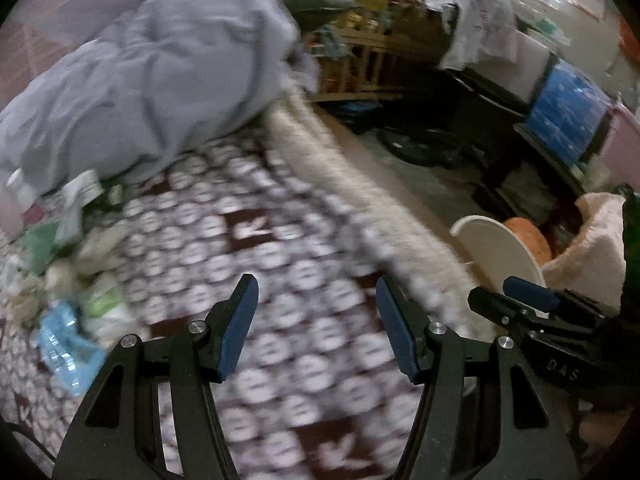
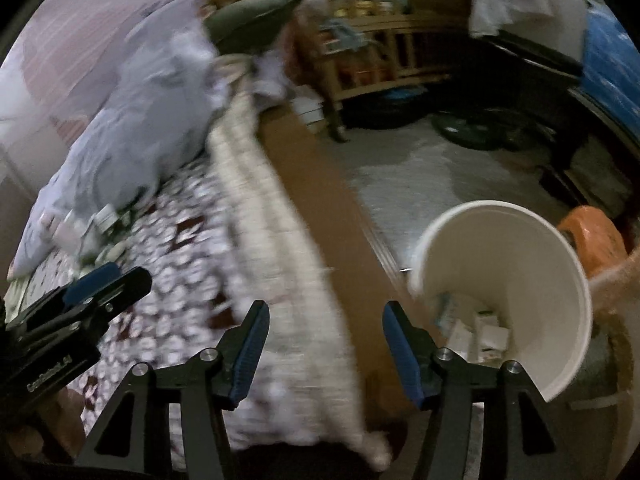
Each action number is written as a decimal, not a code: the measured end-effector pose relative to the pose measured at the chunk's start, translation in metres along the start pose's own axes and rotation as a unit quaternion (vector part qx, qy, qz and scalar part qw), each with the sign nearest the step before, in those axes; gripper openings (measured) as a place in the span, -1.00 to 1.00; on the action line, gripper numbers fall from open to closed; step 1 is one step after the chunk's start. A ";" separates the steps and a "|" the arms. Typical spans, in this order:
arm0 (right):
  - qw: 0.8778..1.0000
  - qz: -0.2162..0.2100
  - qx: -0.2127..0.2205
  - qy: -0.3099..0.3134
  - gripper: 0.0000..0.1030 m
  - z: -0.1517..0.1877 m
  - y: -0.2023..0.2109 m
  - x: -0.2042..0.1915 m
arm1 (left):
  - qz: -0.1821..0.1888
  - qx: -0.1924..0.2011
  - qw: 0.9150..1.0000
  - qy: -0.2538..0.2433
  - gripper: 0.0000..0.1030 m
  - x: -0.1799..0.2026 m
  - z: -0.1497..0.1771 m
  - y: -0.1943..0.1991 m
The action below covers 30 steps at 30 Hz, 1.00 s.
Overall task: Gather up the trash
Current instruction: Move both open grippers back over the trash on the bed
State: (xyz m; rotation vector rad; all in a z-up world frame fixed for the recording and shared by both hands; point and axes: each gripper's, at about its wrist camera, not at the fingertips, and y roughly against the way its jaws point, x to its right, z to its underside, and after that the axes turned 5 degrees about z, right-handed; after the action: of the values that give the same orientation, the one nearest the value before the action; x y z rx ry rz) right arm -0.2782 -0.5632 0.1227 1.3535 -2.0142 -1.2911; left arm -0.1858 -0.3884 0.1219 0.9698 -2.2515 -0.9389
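Note:
A pile of trash lies on the patterned bedspread [image 1: 288, 288] at the left: a blue wrapper [image 1: 66, 344], green packets [image 1: 100, 300] and crumpled white paper [image 1: 92, 248]. My left gripper [image 1: 316, 280] hovers over the bedspread to the right of the pile, open with nothing between its fingers. The white bin [image 2: 500, 248] stands on the floor beside the bed, with several paper scraps [image 2: 480, 332] in its bottom. My right gripper [image 2: 326, 306] is open and empty over the bed's edge, left of the bin. The picture is blurred.
A rumpled grey duvet [image 1: 140, 80] covers the far part of the bed. A wooden shelf unit [image 1: 360, 52] and dark furniture with a blue box [image 1: 568, 108] line the far side. An orange object [image 2: 592, 236] sits behind the bin.

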 end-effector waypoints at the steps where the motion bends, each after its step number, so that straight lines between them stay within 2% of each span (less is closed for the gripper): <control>1: 1.000 -0.006 -0.002 0.008 0.10 -0.001 -0.002 -0.010 | -0.005 0.000 1.000 0.004 0.17 -0.007 0.001 0.003; 7: 0.998 -0.041 -0.020 0.051 0.10 0.002 -0.016 -0.069 | -0.046 0.002 0.998 0.042 0.17 -0.071 0.018 0.024; 13: 0.992 -0.067 -0.036 0.098 0.10 0.007 -0.030 -0.126 | -0.088 0.002 0.992 0.085 0.17 -0.140 0.039 0.044; 20: 0.983 -0.094 -0.051 0.148 0.10 0.014 -0.047 -0.182 | -0.122 0.002 0.982 0.143 0.17 -0.212 0.060 0.066; 30: 0.973 -0.133 -0.067 0.179 0.11 0.013 -0.073 -0.241 | -0.141 0.016 0.963 0.227 0.17 -0.306 0.069 0.092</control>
State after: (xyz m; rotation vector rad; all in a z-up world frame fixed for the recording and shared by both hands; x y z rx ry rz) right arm -0.1396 -0.3550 0.0937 1.6924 -1.5177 -1.1624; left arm -0.0825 -0.0795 0.0942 1.3887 -1.7770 -0.7024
